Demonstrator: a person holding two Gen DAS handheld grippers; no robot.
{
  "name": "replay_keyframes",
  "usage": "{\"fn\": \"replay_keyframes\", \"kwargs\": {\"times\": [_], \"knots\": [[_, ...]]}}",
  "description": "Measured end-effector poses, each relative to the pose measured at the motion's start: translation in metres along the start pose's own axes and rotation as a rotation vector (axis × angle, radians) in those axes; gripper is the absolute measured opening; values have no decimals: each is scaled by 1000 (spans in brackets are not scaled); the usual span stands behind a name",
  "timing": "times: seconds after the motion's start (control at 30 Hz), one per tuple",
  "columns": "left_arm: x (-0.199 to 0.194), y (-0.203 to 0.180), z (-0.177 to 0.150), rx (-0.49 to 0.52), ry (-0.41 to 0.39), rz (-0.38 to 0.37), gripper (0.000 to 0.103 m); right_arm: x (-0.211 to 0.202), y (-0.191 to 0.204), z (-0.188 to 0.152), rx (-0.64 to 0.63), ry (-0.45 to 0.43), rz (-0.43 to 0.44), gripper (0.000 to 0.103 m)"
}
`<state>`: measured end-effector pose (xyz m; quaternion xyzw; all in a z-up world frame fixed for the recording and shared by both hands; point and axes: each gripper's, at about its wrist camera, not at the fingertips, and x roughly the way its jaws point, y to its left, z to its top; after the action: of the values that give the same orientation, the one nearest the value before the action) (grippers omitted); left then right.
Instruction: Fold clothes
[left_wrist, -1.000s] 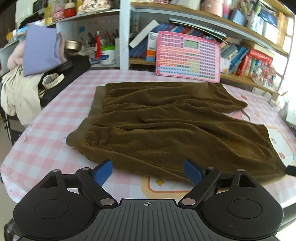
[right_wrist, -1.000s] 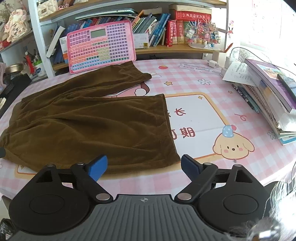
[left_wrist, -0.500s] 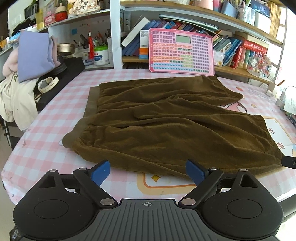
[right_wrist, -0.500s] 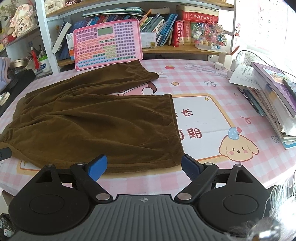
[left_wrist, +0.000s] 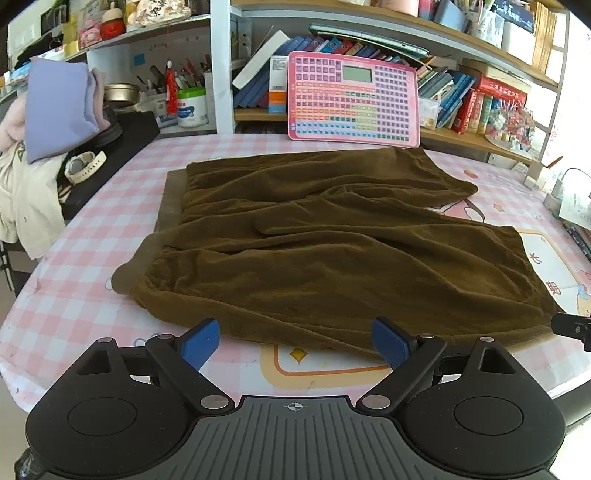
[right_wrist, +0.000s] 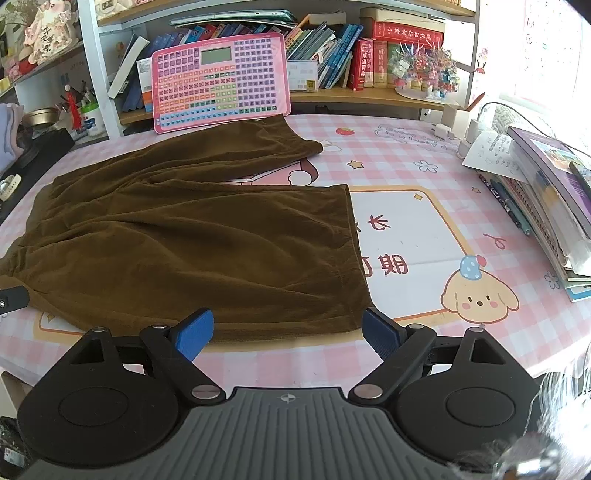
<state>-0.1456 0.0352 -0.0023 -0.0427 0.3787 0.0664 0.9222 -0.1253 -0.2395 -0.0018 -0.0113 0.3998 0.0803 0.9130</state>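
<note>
pink checkered table (left_wrist: 110, 192) holds brown shorts (left_wrist: 332, 251), both tools spread.

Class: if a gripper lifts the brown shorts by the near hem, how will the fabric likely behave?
The brown shorts look soft and floppy: wrinkles run across them, so a lifted hem would probably sag and drape. The nap looks velvety, so the fingers should hold without much slip. Spread flat on the pink checked tablecloth, the rest may drag along.
</note>
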Motion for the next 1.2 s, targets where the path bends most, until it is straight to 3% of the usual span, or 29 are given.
{"fn": "replay_keyframes", "kwargs": {"times": [0.33, 0.7, 0.93, 1.2], "knots": [[7, 1, 7, -7, 50, -59, 92, -2, -1, 7, -41, 37, 46, 92], [15, -22, 14, 76, -10, -89, 92, 13, -13, 12, -90, 86, 81, 100], [29, -36, 34, 89, -5, -84, 92, 53, -42, 71, -192, 76, 206, 100], [61, -23, 76, 86, -12, -8, 92, 98, -74, 138, -308, 63, 350, 100]]}}
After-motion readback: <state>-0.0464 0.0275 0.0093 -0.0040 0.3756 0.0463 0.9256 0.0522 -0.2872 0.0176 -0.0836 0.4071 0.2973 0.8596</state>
